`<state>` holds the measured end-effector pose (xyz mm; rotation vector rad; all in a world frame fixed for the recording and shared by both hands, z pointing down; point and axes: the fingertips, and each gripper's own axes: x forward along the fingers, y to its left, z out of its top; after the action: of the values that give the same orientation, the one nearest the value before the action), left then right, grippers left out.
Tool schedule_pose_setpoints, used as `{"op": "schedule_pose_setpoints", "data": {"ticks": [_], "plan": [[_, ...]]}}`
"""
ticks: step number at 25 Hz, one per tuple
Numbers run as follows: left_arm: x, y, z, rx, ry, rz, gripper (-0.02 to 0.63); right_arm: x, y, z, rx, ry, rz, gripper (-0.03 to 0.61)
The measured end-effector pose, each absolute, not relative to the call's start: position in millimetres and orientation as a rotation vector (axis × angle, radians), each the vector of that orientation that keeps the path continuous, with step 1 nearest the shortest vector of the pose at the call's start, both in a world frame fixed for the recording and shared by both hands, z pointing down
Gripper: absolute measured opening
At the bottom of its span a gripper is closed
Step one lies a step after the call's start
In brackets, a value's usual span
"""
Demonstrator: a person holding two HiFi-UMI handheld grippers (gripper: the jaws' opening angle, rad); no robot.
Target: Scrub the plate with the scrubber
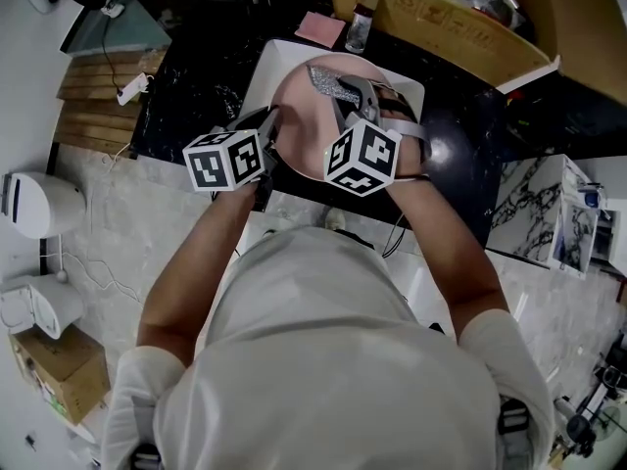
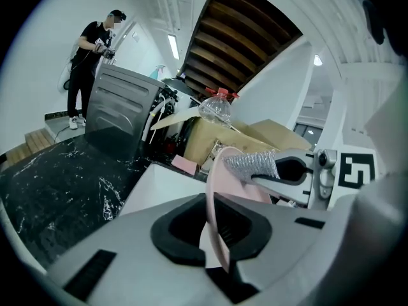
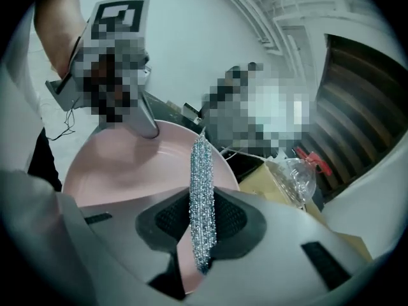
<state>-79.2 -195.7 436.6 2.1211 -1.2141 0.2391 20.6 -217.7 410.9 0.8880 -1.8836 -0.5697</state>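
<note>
Pink plate (image 1: 306, 116) shows in the upper middle of the head view, standing tilted on edge over a white basin (image 1: 257, 67); whether its lower edge touches the basin I cannot tell. The left gripper (image 2: 215, 227) has it by the rim. In the left gripper view the plate runs edge-on between the two dark pads, which are closed onto it, and it rises from there up the centre of the frame.

The right gripper (image 3: 203, 225) is clamped on the scrubber (image 3: 203, 190), a glittering silver mesh strip that stands edge-on between its pads and reaches up past them. Behind the strip in the right gripper view the plate's pink face fills the left and centre. In the left gripper view the scrubber meets the plate close to its upper edge, on the right-hand face. In the head view the same silver patch lies across the top of the plate.

The two marker cubes, left (image 1: 225, 160) and right (image 1: 362, 157), sit side by side just below the plate in the head view.

The basin rests on a black marbled counter (image 1: 191, 96). At the top of the head view lie a small pink pad (image 1: 320, 27) and a little bottle (image 1: 360, 29), beside an open cardboard box (image 1: 460, 27). A clear plastic bottle with a red cap (image 2: 215, 109) shows upper centre in the left gripper view. At upper left there, a person in black (image 2: 89, 56) stands by a grey machine (image 2: 118, 107).
</note>
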Motion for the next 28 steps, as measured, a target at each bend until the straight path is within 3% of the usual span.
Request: {"op": "schedule_pose_setpoints", "data": {"ticks": [17, 28], "plan": [[-92.2, -211.4, 435.3, 2.092, -1.234, 0.208, 0.032, -25.0, -124.1, 470.6, 0.495, -1.968, -0.541, 0.077], [-83.6, -205.7, 436.6, 2.116, -1.232, 0.242, 0.015, 18.7, -208.5, 391.9, 0.877, -1.935, -0.607, 0.077]]}}
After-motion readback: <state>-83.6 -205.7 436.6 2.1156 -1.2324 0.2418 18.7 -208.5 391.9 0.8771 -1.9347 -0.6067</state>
